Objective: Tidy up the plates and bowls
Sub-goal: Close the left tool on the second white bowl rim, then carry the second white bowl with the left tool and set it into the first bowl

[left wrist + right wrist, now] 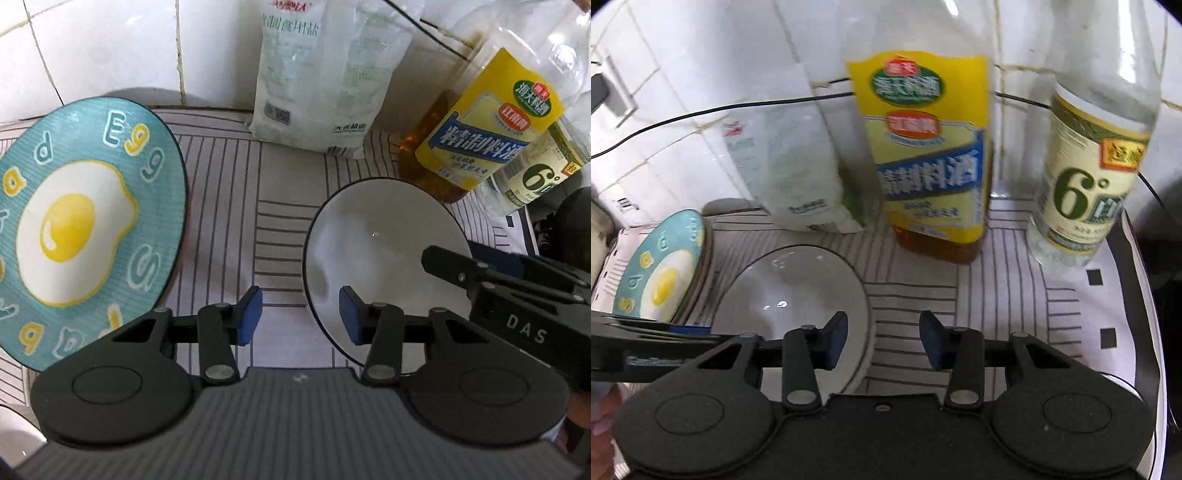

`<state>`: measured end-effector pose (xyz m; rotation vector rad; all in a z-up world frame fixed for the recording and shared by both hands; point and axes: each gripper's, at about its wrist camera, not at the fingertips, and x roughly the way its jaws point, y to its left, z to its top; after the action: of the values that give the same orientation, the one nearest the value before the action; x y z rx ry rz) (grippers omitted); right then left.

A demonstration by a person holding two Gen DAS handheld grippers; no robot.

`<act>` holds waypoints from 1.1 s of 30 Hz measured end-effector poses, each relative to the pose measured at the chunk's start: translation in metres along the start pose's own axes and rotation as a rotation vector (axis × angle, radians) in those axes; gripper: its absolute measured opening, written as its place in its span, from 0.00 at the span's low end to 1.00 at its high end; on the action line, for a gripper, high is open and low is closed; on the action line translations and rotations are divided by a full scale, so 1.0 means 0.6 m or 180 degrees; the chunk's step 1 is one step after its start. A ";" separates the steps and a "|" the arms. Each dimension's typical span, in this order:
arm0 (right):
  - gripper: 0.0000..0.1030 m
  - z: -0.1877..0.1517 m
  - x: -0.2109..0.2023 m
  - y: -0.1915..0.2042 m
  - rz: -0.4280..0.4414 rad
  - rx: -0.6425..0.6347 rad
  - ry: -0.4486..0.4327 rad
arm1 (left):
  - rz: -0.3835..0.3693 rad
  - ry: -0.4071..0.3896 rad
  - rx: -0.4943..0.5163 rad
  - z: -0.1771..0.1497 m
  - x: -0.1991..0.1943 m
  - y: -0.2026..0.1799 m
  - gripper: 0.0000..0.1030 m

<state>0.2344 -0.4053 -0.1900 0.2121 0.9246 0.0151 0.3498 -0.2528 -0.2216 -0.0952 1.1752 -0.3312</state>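
White bowl [384,266] rim between left gripper [301,314] pads, ungripped.

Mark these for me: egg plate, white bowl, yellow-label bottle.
egg plate [74,229], left wrist view, on the printed yolk.
white bowl [798,291], right wrist view, on the inner wall.
yellow-label bottle [923,147], right wrist view, on the label.

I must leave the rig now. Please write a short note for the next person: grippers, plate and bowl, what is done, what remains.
Left gripper: the near left rim of the white bowl sits between its jaws; whether the pads press is unclear.
Right gripper: straddles the bowl's right rim; contact also unclear.
Egg plate: left of the bowl, apart from it, on the striped mat.
Done: nothing stacked.
Left: bring bowl and plate together.
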 end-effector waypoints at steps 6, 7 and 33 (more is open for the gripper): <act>0.37 0.004 0.016 -0.001 0.0044 -0.0081 0.0033 | -0.0111 0.0022 -0.0083 -0.006 0.009 0.000 0.18; 0.19 0.003 0.018 -0.001 0.0054 -0.0068 0.0035 | -0.0139 0.0022 -0.0101 -0.006 0.009 -0.001 0.13; 0.13 -0.080 -0.112 0.055 0.0494 0.0302 -0.0115 | 0.0260 -0.0208 -0.0022 -0.110 -0.165 -0.009 0.13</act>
<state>0.1582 -0.3712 -0.1587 0.3707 0.8718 0.1108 0.2540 -0.2214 -0.1580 -0.0634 1.1123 -0.2502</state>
